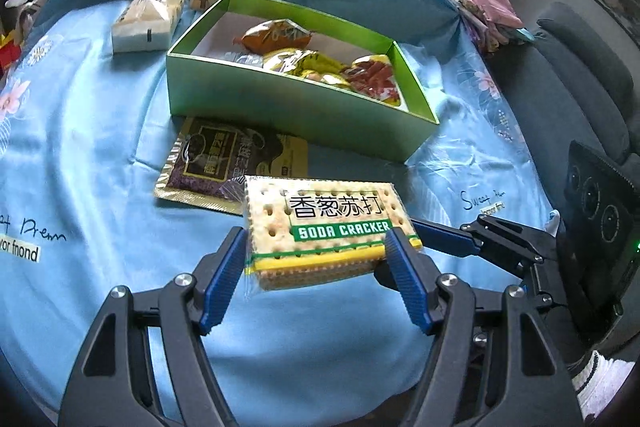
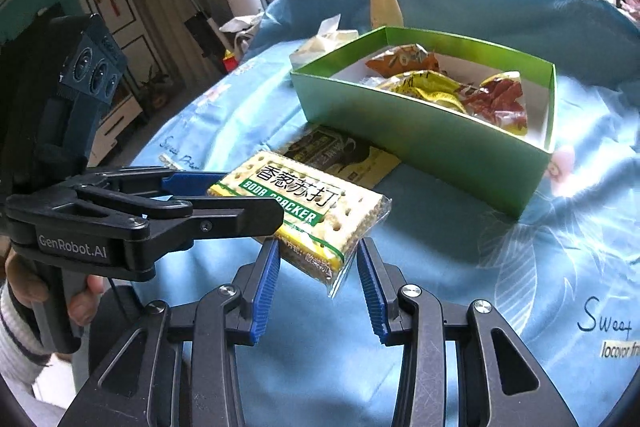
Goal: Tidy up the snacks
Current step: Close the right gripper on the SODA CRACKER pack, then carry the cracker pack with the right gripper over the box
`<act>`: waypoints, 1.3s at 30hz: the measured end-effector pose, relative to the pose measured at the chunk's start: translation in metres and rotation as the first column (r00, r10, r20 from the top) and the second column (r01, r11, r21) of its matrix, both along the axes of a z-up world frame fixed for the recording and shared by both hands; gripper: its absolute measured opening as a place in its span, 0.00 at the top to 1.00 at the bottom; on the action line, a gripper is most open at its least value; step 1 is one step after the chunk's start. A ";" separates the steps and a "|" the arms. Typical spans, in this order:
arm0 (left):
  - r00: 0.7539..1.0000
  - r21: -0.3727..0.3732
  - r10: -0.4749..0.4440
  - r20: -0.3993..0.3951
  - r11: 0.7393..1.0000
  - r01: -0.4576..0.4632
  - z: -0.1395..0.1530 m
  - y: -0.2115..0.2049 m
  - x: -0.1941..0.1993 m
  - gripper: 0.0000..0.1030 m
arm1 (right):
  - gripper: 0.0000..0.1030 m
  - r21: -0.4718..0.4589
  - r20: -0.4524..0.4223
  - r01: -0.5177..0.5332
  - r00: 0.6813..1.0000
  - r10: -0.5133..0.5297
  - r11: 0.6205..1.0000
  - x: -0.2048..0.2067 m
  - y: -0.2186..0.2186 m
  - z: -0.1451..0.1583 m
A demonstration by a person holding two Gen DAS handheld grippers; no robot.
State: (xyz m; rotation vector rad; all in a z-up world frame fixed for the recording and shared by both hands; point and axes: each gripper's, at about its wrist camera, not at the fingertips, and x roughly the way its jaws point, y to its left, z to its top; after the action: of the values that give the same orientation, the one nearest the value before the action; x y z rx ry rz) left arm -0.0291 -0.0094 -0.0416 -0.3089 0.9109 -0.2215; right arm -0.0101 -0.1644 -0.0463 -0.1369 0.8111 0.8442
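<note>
Cream-coloured crackers in clear film, the soda cracker pack (image 1: 328, 227) hangs above the blue cloth (image 1: 80, 155), lifted clear of it. The left gripper (image 1: 316, 251) has it: its blue pads press on the two short ends, the jaws standing fairly wide because the pack is long. The right gripper (image 2: 318, 253) is partly open around the nearest corner of the pack; whether its pads touch the film I cannot tell.

In the left wrist view the long axis of the pack runs from 9 to 3 o'clock, the printed face up and tilted a little toward the camera.

At 12 o'clock from the pack stands the green box (image 1: 288, 107), already holding several snack bags. A dark flat sachet (image 1: 236, 163) lies on the cloth between the pack and the box, at about 11 o'clock.

I judge the task partly done: the cracker pack and the sachet are not yet in the box
</note>
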 end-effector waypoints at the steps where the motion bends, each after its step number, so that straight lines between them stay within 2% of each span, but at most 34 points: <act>1: 1.000 0.003 -0.002 0.006 1.000 0.002 0.002 -0.001 0.000 0.33 | 0.59 0.002 0.005 0.002 1.000 -0.002 1.000 -0.001 -0.001 0.001; 14: 0.998 0.024 -0.034 0.057 0.999 0.033 0.027 -0.013 0.023 0.33 | 0.59 0.031 0.077 0.043 0.996 -0.045 0.999 0.006 -0.015 0.027; 39: 0.989 0.079 -0.090 0.119 0.994 0.081 0.057 -0.028 0.093 0.32 | 0.59 0.072 0.140 0.113 0.983 -0.122 0.991 0.065 -0.029 0.054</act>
State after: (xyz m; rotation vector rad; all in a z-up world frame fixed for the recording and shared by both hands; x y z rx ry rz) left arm 0.0639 -0.0371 0.0152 -0.1859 0.8099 -0.2828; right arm 0.0545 -0.1933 0.0075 -0.0914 0.6496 0.7391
